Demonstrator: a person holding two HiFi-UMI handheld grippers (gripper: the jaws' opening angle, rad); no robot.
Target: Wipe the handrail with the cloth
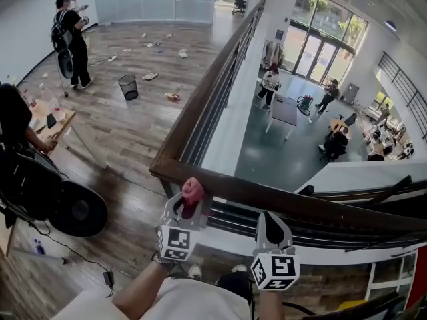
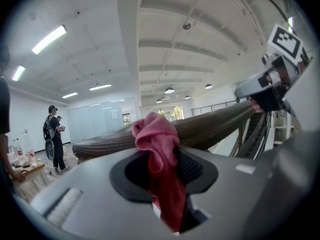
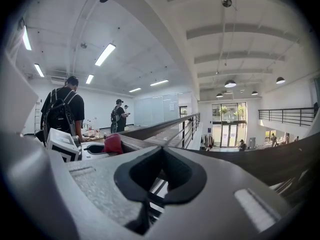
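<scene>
Left gripper (image 1: 187, 209) is clamped on the cloth (image 1: 193, 191). It's a pink-red wad sticking out past the jaw tips, with the rest hanging down between the pads (image 2: 187, 166). The cloth sits at the top of the wooden handrail (image 1: 280, 201), just beside the corner. It looks pressed on, but I can't confirm contact. Right gripper (image 1: 268, 220) has its jaws together with nothing in them, and is parked just short of the rail further along.

Risks as I see them: only a small bunch of cloth leads, so a steep angle would put bare jaw tips on the wood, scraping instead of wiping. The grip is on a loose fold, so drag along the rail could pull it free. Past the rail is an open drop to a lower floor with people (image 1: 270, 85) on it, so a dropped cloth is gone. The corner joint could also snag the wad.

Writing: none readable. There are only black-and-white square markers on the gripper cubes, and a sheet on the far glass wall that's too small to read.
</scene>
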